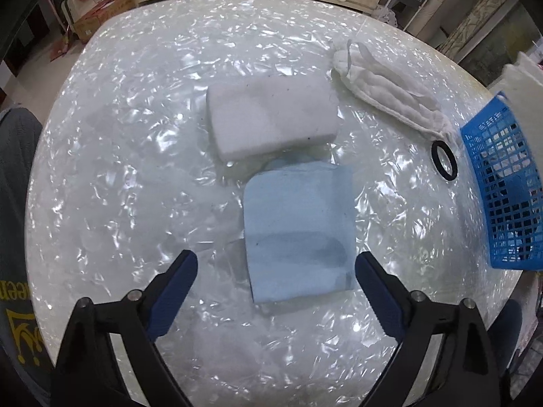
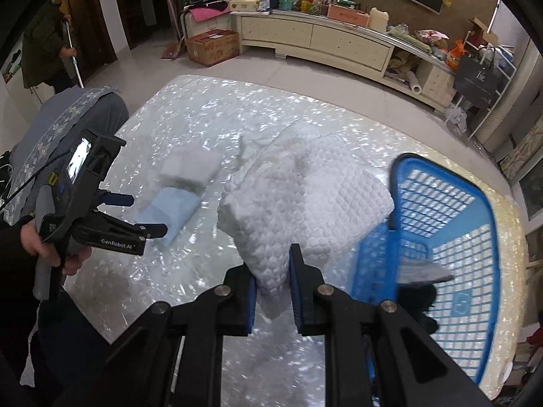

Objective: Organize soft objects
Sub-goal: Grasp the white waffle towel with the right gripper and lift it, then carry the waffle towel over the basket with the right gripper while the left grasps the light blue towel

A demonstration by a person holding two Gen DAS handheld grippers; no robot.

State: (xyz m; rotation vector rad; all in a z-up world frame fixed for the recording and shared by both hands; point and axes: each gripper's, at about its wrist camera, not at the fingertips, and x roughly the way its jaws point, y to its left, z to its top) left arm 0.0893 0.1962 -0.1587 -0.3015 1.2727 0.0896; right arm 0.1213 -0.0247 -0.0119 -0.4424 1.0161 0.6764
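Note:
My left gripper [image 1: 276, 268] is open and hovers just above the near end of a light blue sponge [image 1: 300, 234] on the shiny white table [image 1: 118, 169]. A white sponge block [image 1: 271, 115] lies just beyond it. In the right wrist view my right gripper [image 2: 272, 273] is shut on a white quilted cloth [image 2: 305, 196] and holds it up beside the blue basket [image 2: 451, 237]. The left gripper [image 2: 149, 230], the blue sponge [image 2: 173, 210] and the white sponge [image 2: 190, 168] show there too.
A white drawstring bag [image 1: 390, 88] and a black ring [image 1: 444, 160] lie at the right, next to the blue basket [image 1: 505, 186]. The basket holds a grey piece [image 2: 420, 271] and something dark. A cream cabinet [image 2: 315, 39] stands beyond the table.

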